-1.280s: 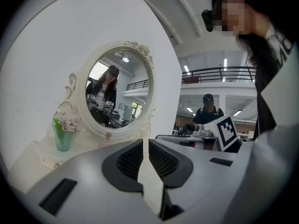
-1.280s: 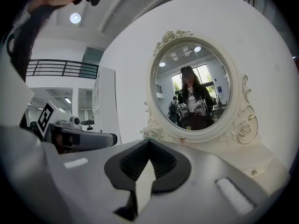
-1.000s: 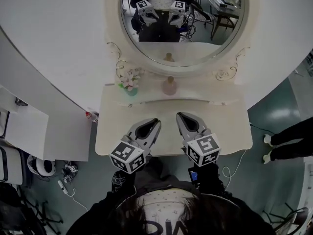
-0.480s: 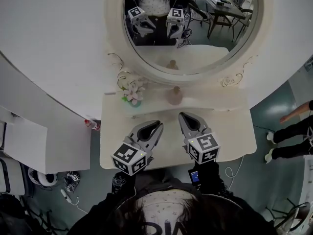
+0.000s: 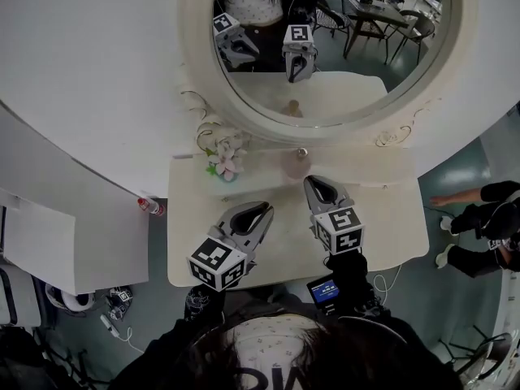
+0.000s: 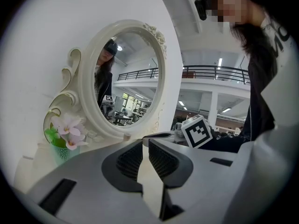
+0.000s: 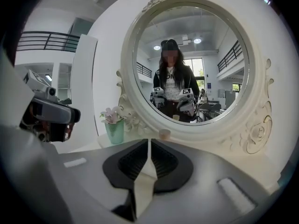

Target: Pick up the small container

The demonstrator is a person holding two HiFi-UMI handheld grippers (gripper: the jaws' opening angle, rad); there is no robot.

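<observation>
Far left in the head view, a small red-capped bottle (image 5: 147,205) lay on the floor beside the white table (image 5: 390,222). At the back left of the table stood a green pot of pale pink flowers (image 5: 219,163), close under the frame of the big oval mirror (image 5: 193,96).

The left hand-held gripper (image 5: 263,209) hovered over the middle of the table, angled toward the back. In its own view the jaws were closed together with nothing between them. The flowers (image 6: 65,132) showed off to its left.

The small container (image 5: 293,166), a rounded pinkish jar, sat at the back of the table at the foot of the mirror, to the right of the flowers.

The right hand-held gripper (image 5: 312,182) pointed at the container, its tips just beside it. In the right gripper view the container (image 7: 164,134) stood just beyond the jaw tips, slightly right of the line between them. Those jaws were almost together and just beginning to part, with nothing between them.

On the far right a person's legs (image 5: 479,218) showed on the floor.
</observation>
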